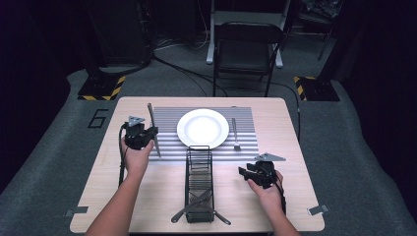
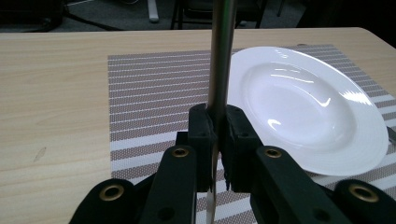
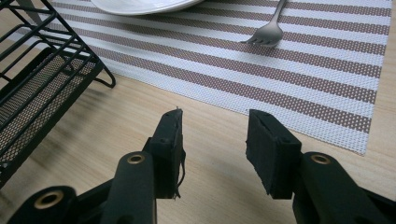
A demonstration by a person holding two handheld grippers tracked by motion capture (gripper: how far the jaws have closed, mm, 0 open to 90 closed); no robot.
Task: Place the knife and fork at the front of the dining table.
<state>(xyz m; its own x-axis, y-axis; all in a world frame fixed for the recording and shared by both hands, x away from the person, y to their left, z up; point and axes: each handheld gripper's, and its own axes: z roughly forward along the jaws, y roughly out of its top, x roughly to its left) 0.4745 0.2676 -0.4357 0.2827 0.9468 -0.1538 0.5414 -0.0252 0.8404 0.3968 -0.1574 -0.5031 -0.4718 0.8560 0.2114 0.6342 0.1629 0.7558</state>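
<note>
The fork (image 1: 236, 133) already lies on the mat (image 1: 167, 115) right of the plate (image 1: 202, 128). The left tool (image 1: 147, 135) pinches the knife (image 1: 153, 129) over the mat's left side, not yet laid down. The right tool (image 1: 244, 172) waits spread, empty, beside the rack (image 1: 199, 182).

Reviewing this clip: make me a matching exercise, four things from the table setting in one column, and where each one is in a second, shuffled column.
Things:
1. knife
2. fork
3. plate
4. black wire rack

Places:
A. middle of the striped placemat
B. clamped in the left gripper
C. on the bare wood, nearest the person
D. flat on the mat, right of the plate

Pairs: 1-B, 2-D, 3-A, 4-C
</note>
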